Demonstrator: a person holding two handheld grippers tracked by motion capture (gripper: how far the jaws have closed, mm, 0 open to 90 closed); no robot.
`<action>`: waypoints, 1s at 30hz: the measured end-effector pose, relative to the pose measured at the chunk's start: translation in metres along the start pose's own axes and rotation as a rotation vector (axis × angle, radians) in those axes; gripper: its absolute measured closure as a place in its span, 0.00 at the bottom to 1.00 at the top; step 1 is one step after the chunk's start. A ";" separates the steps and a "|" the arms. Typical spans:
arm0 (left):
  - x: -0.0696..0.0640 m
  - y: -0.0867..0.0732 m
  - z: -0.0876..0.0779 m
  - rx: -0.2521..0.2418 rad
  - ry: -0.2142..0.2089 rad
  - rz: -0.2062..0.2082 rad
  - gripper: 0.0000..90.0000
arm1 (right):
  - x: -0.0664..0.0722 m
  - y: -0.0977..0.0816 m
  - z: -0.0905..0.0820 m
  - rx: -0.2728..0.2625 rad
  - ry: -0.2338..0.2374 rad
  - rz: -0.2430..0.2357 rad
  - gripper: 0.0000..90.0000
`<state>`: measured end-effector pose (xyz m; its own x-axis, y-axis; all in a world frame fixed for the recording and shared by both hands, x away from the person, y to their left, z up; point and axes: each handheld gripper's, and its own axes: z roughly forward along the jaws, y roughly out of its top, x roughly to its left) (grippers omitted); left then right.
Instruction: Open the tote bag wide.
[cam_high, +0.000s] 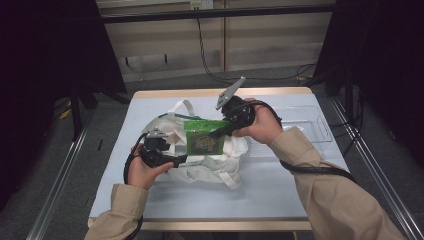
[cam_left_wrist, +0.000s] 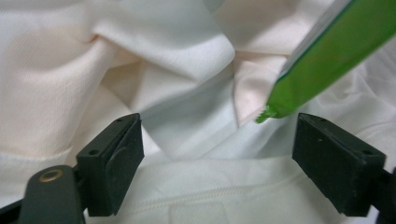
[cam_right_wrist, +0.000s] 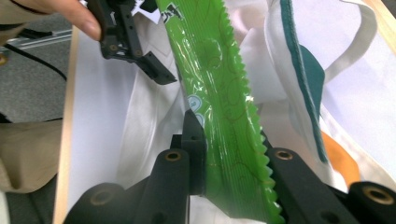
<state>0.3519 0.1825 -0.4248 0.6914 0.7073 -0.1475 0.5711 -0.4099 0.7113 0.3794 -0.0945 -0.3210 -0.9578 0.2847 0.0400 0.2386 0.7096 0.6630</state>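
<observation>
One green snack packet is the thing in play here, pinched at its upper edge by the right gripper, jaws clamped on the serrated seal. It hangs over the white tote bag on the table. Looks light, crinkly and floppy, probably slippery film, so gripping that flat crimped seal seems like the smart spot. Its long axis runs roughly away from the person in the high view, lower end pointing into the bag's mouth, I think, since folds hide it. Left gripper has its jaws spread wide around bag cloth, not pinching anything.
</observation>
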 end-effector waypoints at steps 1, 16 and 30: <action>-0.001 0.001 0.000 0.008 -0.004 0.002 0.18 | 0.000 -0.001 -0.006 -0.003 0.008 0.004 0.86; -0.004 0.006 0.005 0.021 -0.013 0.003 0.11 | -0.006 -0.011 -0.070 0.016 0.007 0.044 0.86; -0.005 0.008 0.012 0.059 -0.015 0.025 0.07 | -0.014 -0.030 -0.119 0.007 -0.008 0.074 0.86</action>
<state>0.3584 0.1694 -0.4268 0.7121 0.6879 -0.1404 0.5782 -0.4612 0.6730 0.3668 -0.1970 -0.2523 -0.9362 0.3417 0.0825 0.3097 0.6909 0.6532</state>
